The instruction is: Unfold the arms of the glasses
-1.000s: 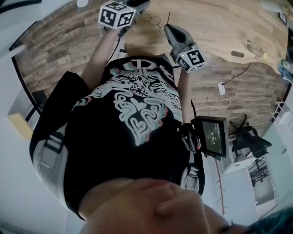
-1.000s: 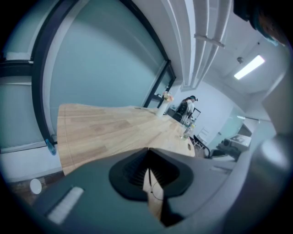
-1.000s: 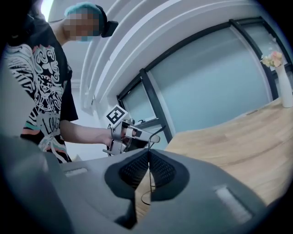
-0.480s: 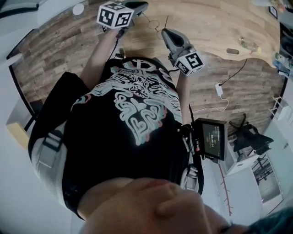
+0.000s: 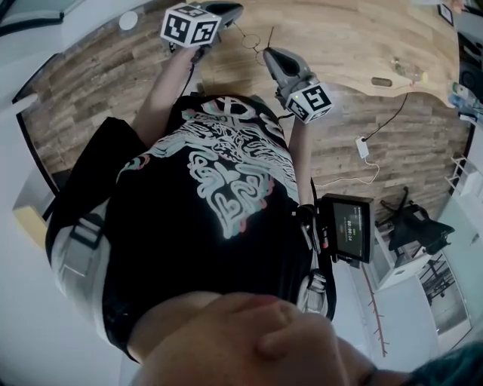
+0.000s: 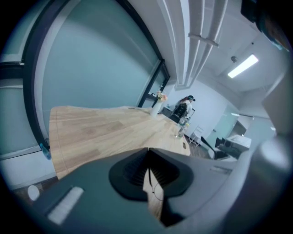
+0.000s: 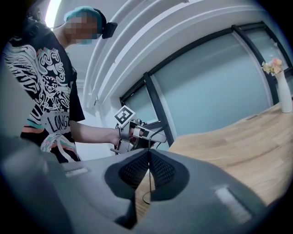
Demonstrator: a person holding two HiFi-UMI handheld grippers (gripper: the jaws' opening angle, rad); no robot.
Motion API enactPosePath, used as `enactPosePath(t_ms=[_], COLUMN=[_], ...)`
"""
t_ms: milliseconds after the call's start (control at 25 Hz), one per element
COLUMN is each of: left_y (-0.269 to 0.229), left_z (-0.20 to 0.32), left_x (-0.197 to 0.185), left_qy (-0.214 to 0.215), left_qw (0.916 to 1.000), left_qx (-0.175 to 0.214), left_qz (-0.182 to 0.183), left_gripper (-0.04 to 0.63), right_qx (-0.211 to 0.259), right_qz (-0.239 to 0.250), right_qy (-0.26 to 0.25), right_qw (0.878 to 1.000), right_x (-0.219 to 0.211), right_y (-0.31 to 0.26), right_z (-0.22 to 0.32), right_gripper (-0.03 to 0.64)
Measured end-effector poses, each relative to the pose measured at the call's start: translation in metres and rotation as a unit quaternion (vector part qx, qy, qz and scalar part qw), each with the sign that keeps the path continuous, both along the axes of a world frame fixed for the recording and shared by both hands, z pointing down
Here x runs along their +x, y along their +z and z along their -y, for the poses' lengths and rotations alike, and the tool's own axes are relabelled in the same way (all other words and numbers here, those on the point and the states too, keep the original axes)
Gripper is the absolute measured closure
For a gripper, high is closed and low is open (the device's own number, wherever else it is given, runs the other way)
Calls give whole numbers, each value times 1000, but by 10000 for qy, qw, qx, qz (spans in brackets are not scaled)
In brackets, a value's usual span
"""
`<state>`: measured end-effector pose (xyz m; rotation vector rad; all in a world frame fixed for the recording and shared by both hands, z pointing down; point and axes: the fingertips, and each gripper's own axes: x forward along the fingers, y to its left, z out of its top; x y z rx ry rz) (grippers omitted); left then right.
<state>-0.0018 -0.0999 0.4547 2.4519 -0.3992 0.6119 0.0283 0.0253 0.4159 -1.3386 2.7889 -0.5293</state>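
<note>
Head view shows the thin wire-framed glasses (image 5: pixel 255 36) held up over the wooden table (image 5: pixel 339 38), spanning the gap between the left claw (image 5: pixel 230 10) and the right claw (image 5: pixel 269 53). In the left gripper view, the left claw (image 6: pixel 148 157) is closed tight on a dark wire part of the glasses (image 6: pixel 149 180), with a loop of wire showing just behind the jaws. In the right gripper view, the right claw (image 7: pixel 149 157) is likewise pinched shut on the glasses (image 7: pixel 149 183), a thin arm rising past its tips.
</note>
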Motion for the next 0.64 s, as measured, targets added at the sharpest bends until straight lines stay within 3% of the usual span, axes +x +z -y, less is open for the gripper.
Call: enactPosePath(t_ms=[640], left_y=[-5], left_z=[0], left_x=[0], left_qy=[-100], left_qw=[9996], left_qx=[256], left_qz=[101], left_gripper=[603], right_qx=[34], right_qz=[-112], right_qy=[43], right_qw=[9999], right_x=[0], right_y=[0], right_z=[2], right_gripper=[615])
